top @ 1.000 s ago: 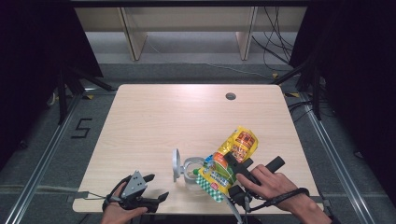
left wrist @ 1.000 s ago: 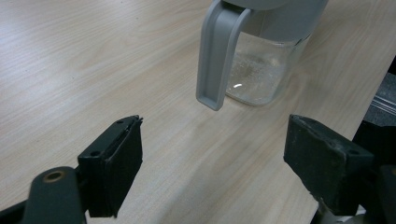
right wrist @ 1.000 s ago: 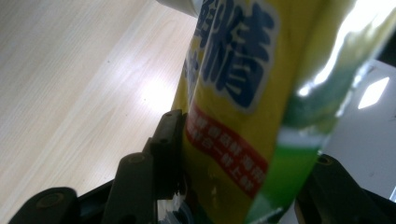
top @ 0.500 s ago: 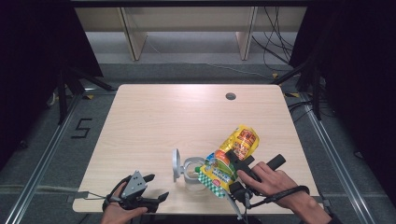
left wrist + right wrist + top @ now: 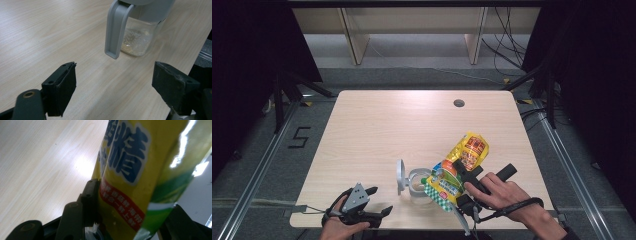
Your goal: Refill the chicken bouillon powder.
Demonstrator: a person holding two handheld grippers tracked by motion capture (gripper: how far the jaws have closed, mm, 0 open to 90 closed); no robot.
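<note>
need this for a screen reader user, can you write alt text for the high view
A person's right gripper holds a yellow seasoning pouch tilted over a small clear jar with its grey lid flipped open, near the front edge of a light wooden table. The left gripper rests open at the front left.

Pouch [image 5: 459, 167] tilted above the jar [image 5: 416, 184], near table [image 5: 377, 130] edge.

The left gripper [image 5: 362, 207] rests with jaws wide apart; the right gripper [image 5: 462, 182] has jaws clamped.
</note>
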